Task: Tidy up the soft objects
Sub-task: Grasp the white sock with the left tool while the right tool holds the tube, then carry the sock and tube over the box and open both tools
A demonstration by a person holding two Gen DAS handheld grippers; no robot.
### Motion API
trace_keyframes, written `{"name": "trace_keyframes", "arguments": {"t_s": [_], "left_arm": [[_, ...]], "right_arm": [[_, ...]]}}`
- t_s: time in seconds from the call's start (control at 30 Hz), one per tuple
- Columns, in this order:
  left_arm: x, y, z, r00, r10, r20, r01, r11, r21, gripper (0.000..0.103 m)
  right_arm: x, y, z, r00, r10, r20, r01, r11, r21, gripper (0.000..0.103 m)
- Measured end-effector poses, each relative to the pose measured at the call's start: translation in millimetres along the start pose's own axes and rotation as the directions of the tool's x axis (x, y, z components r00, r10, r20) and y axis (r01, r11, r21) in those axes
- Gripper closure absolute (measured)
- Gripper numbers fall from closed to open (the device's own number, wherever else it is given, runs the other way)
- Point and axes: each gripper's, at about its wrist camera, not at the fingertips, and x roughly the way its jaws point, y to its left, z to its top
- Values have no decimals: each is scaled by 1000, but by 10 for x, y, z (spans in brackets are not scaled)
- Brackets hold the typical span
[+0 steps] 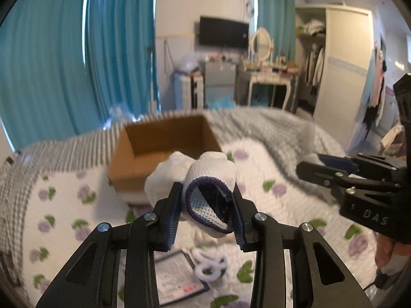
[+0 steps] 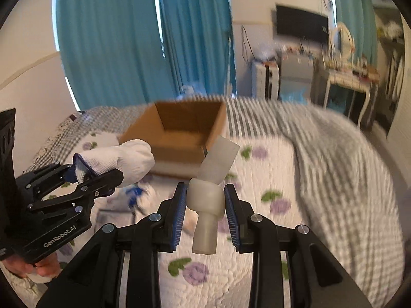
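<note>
My left gripper [image 1: 206,200] is shut on a white knit glove with a purple cuff [image 1: 205,177] and holds it above the bed, just in front of an open brown cardboard box [image 1: 164,143]. The glove also shows in the right wrist view [image 2: 120,160], beside the box [image 2: 179,128]. My right gripper [image 2: 204,205] is shut on a translucent white squeeze tube with a cap [image 2: 208,197], its flat end tilted up toward the box. The right gripper also shows at the right of the left wrist view [image 1: 308,166].
The bed has a white quilt with purple flowers [image 2: 257,179] and a grey striped blanket [image 2: 346,154]. A framed paper [image 1: 177,277] and a white ring-shaped item [image 1: 210,264] lie on the quilt below the left gripper. Teal curtains, a dresser and a wardrobe stand behind.
</note>
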Motion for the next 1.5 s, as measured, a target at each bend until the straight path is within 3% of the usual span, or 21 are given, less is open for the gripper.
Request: {"name": "trace_keyframes", "arguments": {"t_s": [0.17, 0.3, 0.43, 0.63, 0.67, 0.77, 0.83, 0.87, 0.93, 0.97, 1.17, 1.3, 1.43, 1.5], "left_arm": [[-69, 205, 429, 998, -37, 59, 38, 999, -15, 68], [187, 412, 693, 998, -8, 69, 8, 1000, -6, 68], [614, 607, 798, 999, 21, 43, -21, 1000, -7, 68], [1394, 871, 772, 999, 39, 31, -40, 999, 22, 63], [1509, 897, 763, 998, 54, 27, -55, 998, 33, 61], [1875, 1009, 713, 996, 91, -7, -90, 995, 33, 32], [2053, 1051, 667, 997, 77, -25, -76, 996, 37, 32], [2109, 1068, 639, 996, 80, -34, -79, 996, 42, 32], [2150, 1071, 617, 994, 106, -35, -104, 993, 49, 32], [2152, 1077, 614, 993, 114, -34, -112, 992, 51, 32], [1754, 1174, 658, 989, 151, -5, -150, 988, 31, 32], [1158, 1159, 797, 983, 178, 45, -180, 983, 45, 32], [281, 1158, 977, 970, 199, 138, -204, 979, 26, 31], [-48, 1147, 1005, 962, 215, 171, -221, 975, 18, 20]], "right_arm": [[-41, 169, 444, 999, 2, 47, 0, 999, -47, 73], [169, 254, 821, 997, 39, 65, -34, 997, -76, 73], [682, 289, 1103, 997, 67, 32, -64, 995, -78, 73], [1578, 240, 1193, 997, 65, -36, -68, 994, -88, 73], [1705, 202, 1192, 997, 62, -44, -65, 994, -83, 73], [2073, 79, 1199, 996, 44, -76, -50, 996, -75, 73], [2262, 8, 1183, 995, 41, -95, -48, 996, -81, 71], [2329, -8, 1174, 994, 37, -100, -46, 995, -86, 65], [2378, -61, 1153, 996, 41, -76, -47, 995, -85, 25], [2361, -89, 1148, 997, 44, -55, -48, 996, -79, 21], [1926, -109, 1208, 999, 38, -1, -38, 998, -51, 21], [1350, 50, 1264, 999, 38, 27, -36, 998, -57, 21], [638, 280, 1319, 998, 25, 50, -19, 994, -109, 21], [289, 390, 1301, 998, 15, 65, -6, 991, -134, 21]]}}
